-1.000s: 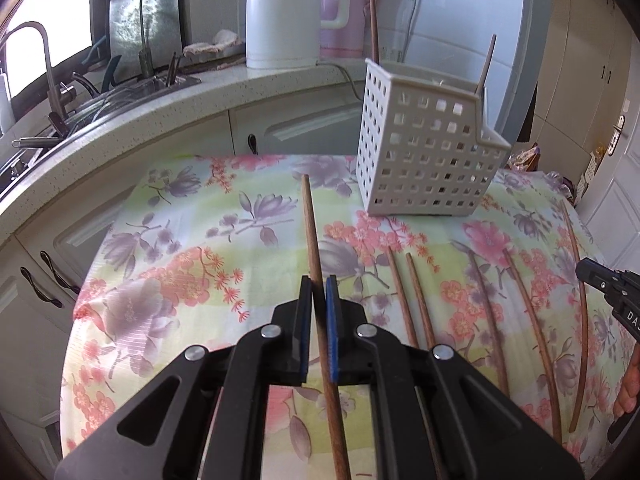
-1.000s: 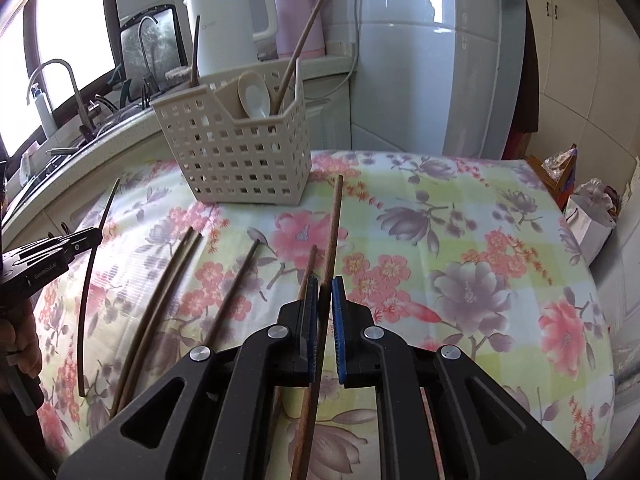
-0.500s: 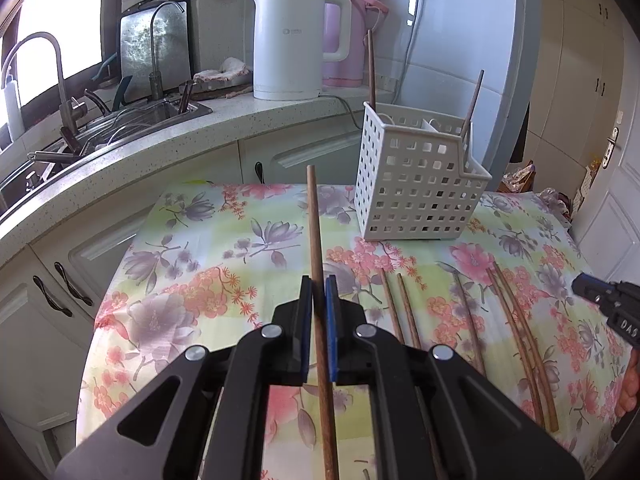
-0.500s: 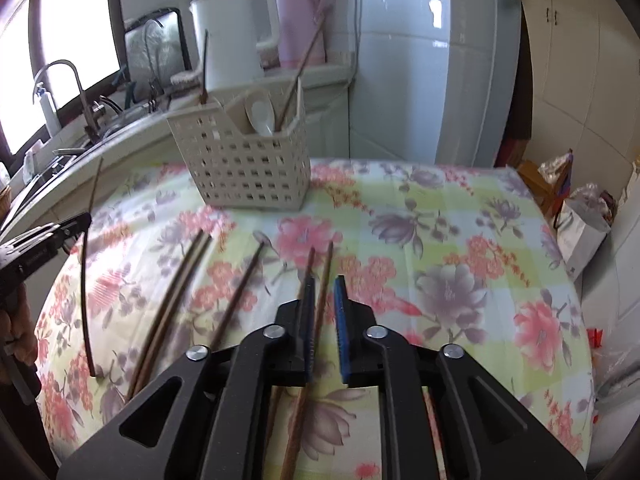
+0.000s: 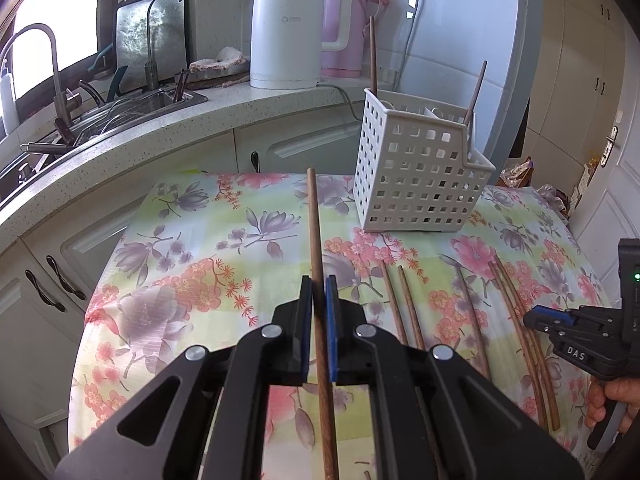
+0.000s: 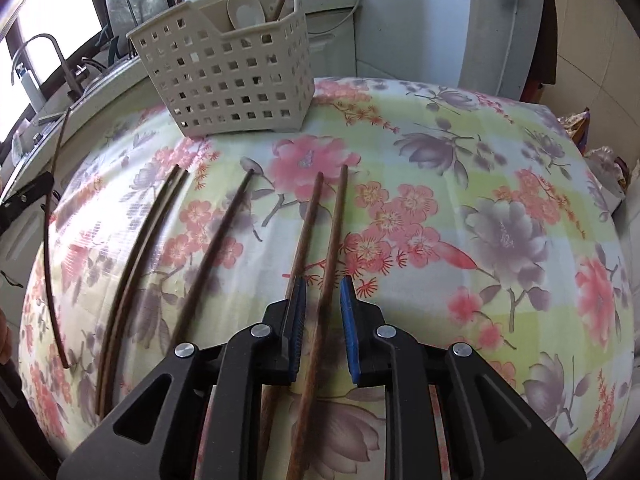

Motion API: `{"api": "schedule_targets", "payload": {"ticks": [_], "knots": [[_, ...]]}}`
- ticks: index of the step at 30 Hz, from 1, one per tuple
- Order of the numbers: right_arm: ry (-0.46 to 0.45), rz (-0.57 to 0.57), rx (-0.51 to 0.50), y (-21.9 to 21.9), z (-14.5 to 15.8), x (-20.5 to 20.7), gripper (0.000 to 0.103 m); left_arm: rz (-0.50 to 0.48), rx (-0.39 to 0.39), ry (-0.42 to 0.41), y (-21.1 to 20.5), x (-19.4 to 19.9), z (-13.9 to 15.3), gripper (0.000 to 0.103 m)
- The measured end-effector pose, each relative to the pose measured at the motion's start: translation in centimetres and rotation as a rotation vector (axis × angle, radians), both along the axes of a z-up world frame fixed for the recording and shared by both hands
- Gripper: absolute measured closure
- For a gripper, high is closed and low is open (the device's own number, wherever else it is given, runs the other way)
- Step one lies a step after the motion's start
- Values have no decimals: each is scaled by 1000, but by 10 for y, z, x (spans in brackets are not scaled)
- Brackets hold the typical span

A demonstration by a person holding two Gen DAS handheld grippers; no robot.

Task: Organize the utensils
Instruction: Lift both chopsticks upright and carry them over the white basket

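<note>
- Left gripper (image 5: 319,292) clamped on a brown chopstick (image 5: 315,232), held clear of the floral bench (image 5: 180,248) and pointing toward 12 o'clock in the left wrist view.
- Right gripper (image 6: 323,300) parted, blue pads apart, with a second chopstick (image 6: 335,232) lying loose between them on the cloth; pads not pressing it.
- Just beside that one, toward 9 o'clock, another chopstick (image 6: 306,228) lying almost parallel, passing under the gripper's left-side finger.
- Farther toward 9 o'clock in the right wrist view: a single chopstick (image 6: 216,248), then a close pair (image 6: 140,256) lying side by side.
- At the far 9 o'clock edge of that view, the chopstick (image 6: 48,220) held by the left gripper, raised above the cloth.
- White perforated basket (image 6: 228,68) standing upright at 12 o'clock near the far edge of the bench, holding a pale spoon (image 6: 245,11) and a few upright sticks.
- Seen from the left wrist view, same basket (image 5: 416,184) at about 1 o'clock, right gripper (image 5: 538,318) at 3 o'clock over the loose pair, with fingers of a hand (image 5: 612,400) beneath it.
- Behind the bench, a counter with a white kettle (image 5: 286,28), a pink flask (image 5: 344,24) and a sink (image 5: 120,108) at 10 o'clock.
</note>
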State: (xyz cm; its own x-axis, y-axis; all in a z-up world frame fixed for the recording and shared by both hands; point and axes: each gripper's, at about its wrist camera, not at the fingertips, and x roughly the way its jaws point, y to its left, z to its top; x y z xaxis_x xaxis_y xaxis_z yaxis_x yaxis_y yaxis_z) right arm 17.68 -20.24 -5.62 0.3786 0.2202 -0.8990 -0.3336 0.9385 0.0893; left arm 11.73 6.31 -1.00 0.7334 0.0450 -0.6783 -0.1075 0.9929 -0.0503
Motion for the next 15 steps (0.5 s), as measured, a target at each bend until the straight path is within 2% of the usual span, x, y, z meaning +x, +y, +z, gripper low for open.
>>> {"api": "schedule_targets", "payload": {"ticks": [4, 6, 8, 15], "knots": [[-26, 24, -41, 5, -2, 0, 85, -1, -3, 1, 2, 1, -1, 96], [-37, 26, -52, 6, -2, 0, 93, 0, -6, 2, 2, 2, -2, 96], [-41, 21, -38, 4, 0, 1, 94, -4, -4, 3, 1, 2, -2, 96], [-141, 23, -5, 1, 35, -8, 94, -9, 9, -14, -4, 0, 5, 96]]}}
